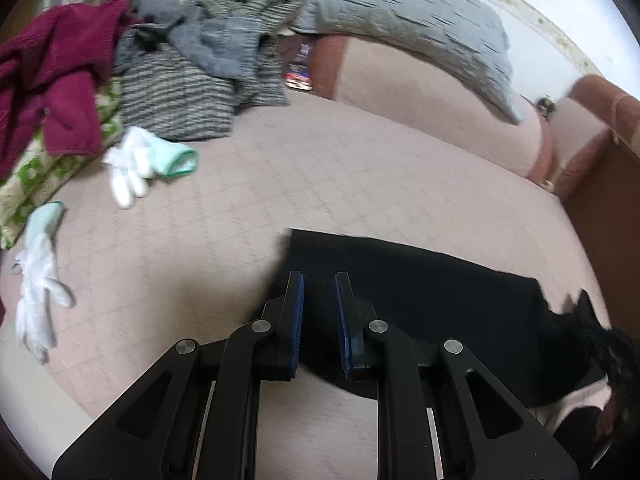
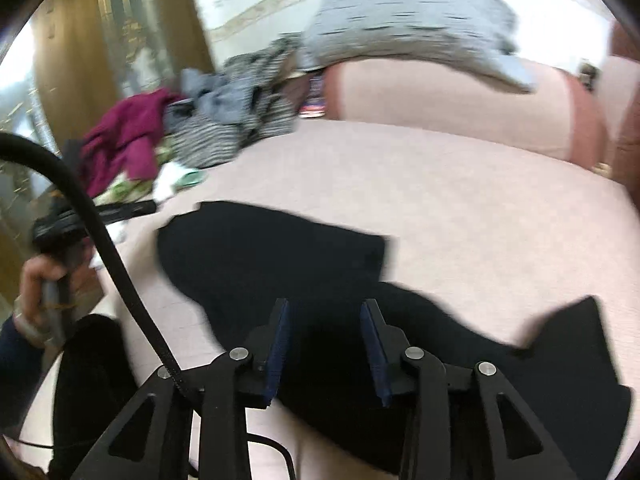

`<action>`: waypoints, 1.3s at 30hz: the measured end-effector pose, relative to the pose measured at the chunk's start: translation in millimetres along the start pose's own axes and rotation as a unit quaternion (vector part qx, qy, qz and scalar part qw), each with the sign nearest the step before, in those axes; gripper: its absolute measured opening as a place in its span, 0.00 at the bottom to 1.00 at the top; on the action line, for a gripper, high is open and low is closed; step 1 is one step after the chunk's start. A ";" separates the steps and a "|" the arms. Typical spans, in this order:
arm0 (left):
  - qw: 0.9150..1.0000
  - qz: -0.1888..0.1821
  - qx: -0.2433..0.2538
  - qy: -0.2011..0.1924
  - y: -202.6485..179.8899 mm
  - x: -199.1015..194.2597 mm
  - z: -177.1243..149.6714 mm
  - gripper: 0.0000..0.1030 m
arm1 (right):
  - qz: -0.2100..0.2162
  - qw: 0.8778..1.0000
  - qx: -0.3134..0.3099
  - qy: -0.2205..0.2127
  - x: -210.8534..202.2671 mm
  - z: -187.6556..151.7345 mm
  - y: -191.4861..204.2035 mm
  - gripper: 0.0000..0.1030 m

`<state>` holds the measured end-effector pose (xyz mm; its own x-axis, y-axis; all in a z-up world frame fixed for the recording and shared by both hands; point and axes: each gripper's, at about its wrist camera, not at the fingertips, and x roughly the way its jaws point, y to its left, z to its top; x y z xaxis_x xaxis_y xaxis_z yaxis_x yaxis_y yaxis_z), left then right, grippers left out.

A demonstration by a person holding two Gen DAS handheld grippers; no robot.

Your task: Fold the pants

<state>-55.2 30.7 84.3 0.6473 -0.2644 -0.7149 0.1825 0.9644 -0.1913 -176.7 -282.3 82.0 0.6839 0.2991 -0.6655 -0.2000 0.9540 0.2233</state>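
Black pants (image 2: 280,264) lie near the bed's (image 1: 360,168) front edge; left gripper (image 1: 319,292) and right gripper (image 2: 325,320) both hover above them, jaws apart

Pink quilted bed (image 1: 320,168) with two white gloves (image 1: 136,168) (image 1: 36,280), maroon garment (image 1: 60,76), striped grey knit (image 1: 180,96) heaped at far left, grey pillow (image 1: 408,24) against pink headboard cushion (image 1: 432,108), black cable (image 2: 104,240).
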 end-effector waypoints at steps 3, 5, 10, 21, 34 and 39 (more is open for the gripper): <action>0.999 -0.043 0.018 0.020 -30.7 5.8 -5.4 0.30 | -0.031 0.999 0.020 0.002 -6.1 4.1 -26.5 0.34; 0.997 -0.062 0.032 0.028 -49.4 9.5 -10.2 0.30 | -0.019 0.999 0.035 0.003 -6.7 6.7 -39.7 0.35; 0.991 -0.101 0.070 0.061 -102.1 26.8 -25.7 0.30 | -0.001 0.999 0.015 0.031 17.3 14.9 -41.6 0.46; 0.983 -0.099 0.128 0.090 -150.8 54.5 -51.4 0.30 | -0.074 0.994 0.012 0.078 60.4 4.9 -55.2 0.17; 0.972 -0.176 0.130 0.089 -197.3 44.7 -43.8 0.30 | -0.166 0.979 0.106 0.043 -44.4 -12.5 -168.2 0.48; 0.964 -0.187 0.162 0.097 -227.6 54.6 -51.7 0.30 | -0.138 0.977 0.148 0.070 -22.3 -21.0 -198.9 0.48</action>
<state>-99.7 -203.0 54.0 0.3456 -0.5569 -0.7552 0.6180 0.7407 -0.2634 -166.9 -478.3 37.5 0.5763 0.0501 -0.8157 0.2053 0.9573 0.2038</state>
